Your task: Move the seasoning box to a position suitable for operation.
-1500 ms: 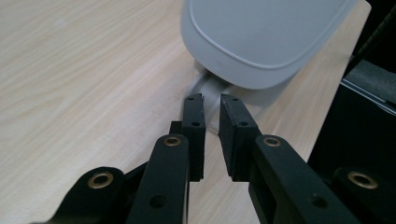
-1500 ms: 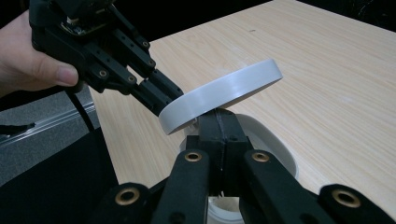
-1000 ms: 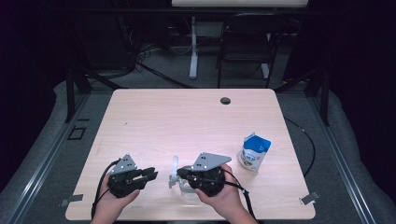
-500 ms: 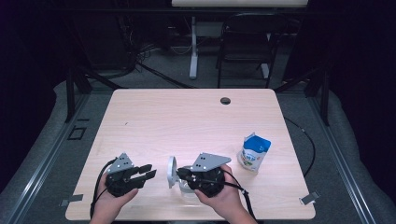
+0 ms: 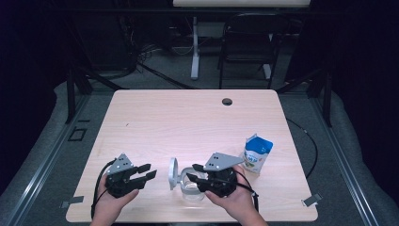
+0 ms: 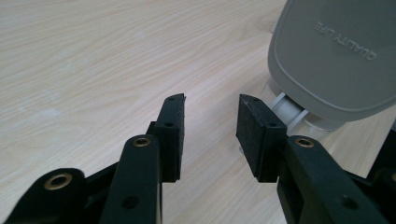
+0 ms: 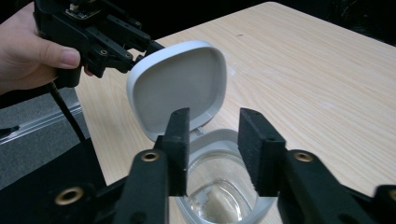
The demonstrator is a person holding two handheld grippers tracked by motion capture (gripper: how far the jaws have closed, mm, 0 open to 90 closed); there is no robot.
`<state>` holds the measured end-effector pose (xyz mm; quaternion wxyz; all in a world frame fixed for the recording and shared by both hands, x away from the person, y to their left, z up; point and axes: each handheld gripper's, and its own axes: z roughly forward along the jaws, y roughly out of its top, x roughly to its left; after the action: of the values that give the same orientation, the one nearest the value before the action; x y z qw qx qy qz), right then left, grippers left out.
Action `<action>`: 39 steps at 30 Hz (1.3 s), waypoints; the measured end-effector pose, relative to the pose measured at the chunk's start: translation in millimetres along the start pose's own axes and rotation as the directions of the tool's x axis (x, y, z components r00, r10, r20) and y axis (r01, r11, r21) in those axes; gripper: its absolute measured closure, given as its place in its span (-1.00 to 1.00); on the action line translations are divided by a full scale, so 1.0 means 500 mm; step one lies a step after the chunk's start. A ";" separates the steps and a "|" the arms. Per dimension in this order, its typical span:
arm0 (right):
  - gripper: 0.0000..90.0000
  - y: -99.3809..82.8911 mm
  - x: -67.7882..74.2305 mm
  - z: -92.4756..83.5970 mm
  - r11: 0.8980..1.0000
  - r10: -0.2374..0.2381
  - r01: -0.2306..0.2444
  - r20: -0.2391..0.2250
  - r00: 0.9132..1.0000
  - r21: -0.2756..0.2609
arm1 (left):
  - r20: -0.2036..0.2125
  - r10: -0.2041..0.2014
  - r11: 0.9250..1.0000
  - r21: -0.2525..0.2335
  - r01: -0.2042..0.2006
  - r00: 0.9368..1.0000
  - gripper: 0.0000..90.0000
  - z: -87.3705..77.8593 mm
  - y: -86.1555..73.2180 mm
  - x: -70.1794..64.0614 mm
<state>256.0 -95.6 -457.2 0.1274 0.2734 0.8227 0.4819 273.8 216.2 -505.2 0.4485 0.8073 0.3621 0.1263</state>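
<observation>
On the near edge of the desk [image 5: 197, 117] stood one clear container [image 5: 192, 188] with its single grey hinged lid [image 5: 173, 173] flipped up and standing nearly upright on the container's left side. Two hand-held grippers flanked it. The left hand-held gripper [image 5: 147, 171] lay just left of the lid, its jaws having just been opening; they stood apart with nothing between them, and in the left gripper view the pads [image 6: 173, 135] pointed at the lid's grey outer face [image 6: 334, 51] without touching it. The right hand-held gripper [image 5: 194, 172] hovered over the container's mouth, its jaws also having just been opening and now parted with nothing held; in the right gripper view the open container [image 7: 219, 196] sat beneath them and the lid's pale inner face [image 7: 180, 88] rose behind. One blue-and-white pouch [image 5: 257, 154] stood upright near the right hand. One dark round hole [image 5: 227, 101] marked the desk's far edge. Two hands held the grippers.
</observation>
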 end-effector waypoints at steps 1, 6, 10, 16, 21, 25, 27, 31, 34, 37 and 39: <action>0.37 -0.001 -0.002 -0.004 1.000 0.002 -0.002 0.001 1.000 -0.003 | -0.005 0.000 1.000 -0.004 0.000 1.000 0.36 0.000 -0.001 0.001; 0.28 -0.006 -0.011 -0.030 0.999 0.015 -0.014 0.018 1.000 -0.029 | -0.018 -0.014 1.000 -0.019 0.014 1.000 0.31 -0.002 -0.002 0.005; 0.22 -0.013 -0.022 -0.051 1.000 0.012 -0.010 0.054 0.998 -0.029 | -0.014 -0.018 1.000 -0.019 0.017 1.000 0.28 -0.003 -0.005 0.010; 0.19 -0.041 -0.052 -0.073 0.997 0.002 0.006 0.099 0.995 -0.081 | -0.018 -0.027 0.999 -0.022 0.027 0.999 0.27 -0.003 -0.007 0.016; 0.20 -0.065 -0.075 -0.092 0.997 0.018 -0.007 0.141 0.990 -0.075 | -0.028 -0.034 0.999 -0.021 0.033 0.999 0.24 -0.005 -0.009 0.018; 0.17 -0.079 -0.098 -0.122 0.994 0.078 -0.063 0.174 0.982 -0.090 | -0.043 -0.035 0.999 -0.024 0.034 0.998 0.20 -0.004 -0.011 0.021; 0.16 -0.084 -0.108 -0.139 0.990 0.098 -0.076 0.193 0.976 -0.119 | -0.046 -0.037 0.999 -0.024 0.036 0.998 0.19 -0.005 -0.011 0.022; 0.13 -0.091 -0.124 -0.170 0.987 0.118 -0.087 0.245 0.962 -0.136 | -0.047 -0.045 0.999 -0.024 0.044 0.998 0.19 -0.005 -0.012 0.025; 0.09 -0.096 -0.133 -0.186 0.982 0.142 -0.106 0.250 0.958 -0.155 | -0.047 -0.049 0.999 -0.017 0.048 0.998 0.19 -0.003 -0.015 0.027; 0.08 -0.099 -0.137 -0.193 0.982 0.149 -0.113 0.263 0.953 -0.150 | -0.048 -0.049 0.999 -0.013 0.049 0.998 0.19 -0.001 -0.016 0.027; 0.08 -0.103 -0.141 -0.202 0.983 0.153 -0.118 0.272 0.950 -0.141 | -0.047 -0.049 0.999 -0.015 0.048 0.998 0.19 -0.003 -0.015 0.026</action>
<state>249.3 -228.8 -454.8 0.2263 0.3869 0.7441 0.4953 278.9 228.7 -512.0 0.4483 0.7920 0.3911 0.1370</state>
